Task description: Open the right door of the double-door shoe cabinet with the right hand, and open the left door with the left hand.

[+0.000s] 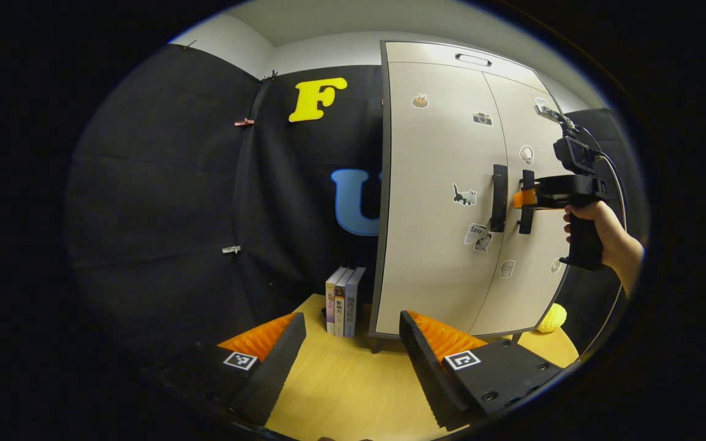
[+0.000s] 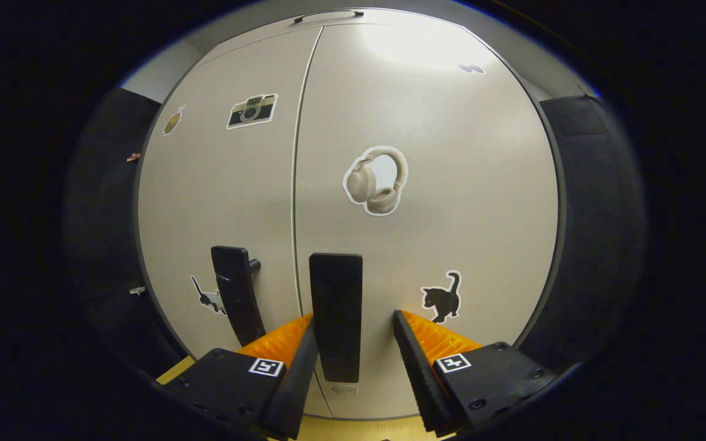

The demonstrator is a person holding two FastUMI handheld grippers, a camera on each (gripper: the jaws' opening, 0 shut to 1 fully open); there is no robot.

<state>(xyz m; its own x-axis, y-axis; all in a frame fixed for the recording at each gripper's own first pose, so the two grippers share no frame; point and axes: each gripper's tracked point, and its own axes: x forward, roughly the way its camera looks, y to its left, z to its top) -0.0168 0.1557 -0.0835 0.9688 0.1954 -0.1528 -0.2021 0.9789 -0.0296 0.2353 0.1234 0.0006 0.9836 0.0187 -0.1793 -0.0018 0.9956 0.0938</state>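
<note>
Left of the shoe cabinet (image 1: 445,202) the tabletop (image 1: 341,386) lies open, save three books (image 1: 345,301) standing just beside its foot — and the right gripper (image 1: 524,199) crowds the right handle (image 2: 336,315).

Smooth matt cabinet doors (image 2: 451,184), wood-grain tabletop (image 1: 353,380)

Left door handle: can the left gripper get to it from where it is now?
Probably yes. The left gripper is open and back from the cabinet, with nothing between it and the left door handle.
</note>
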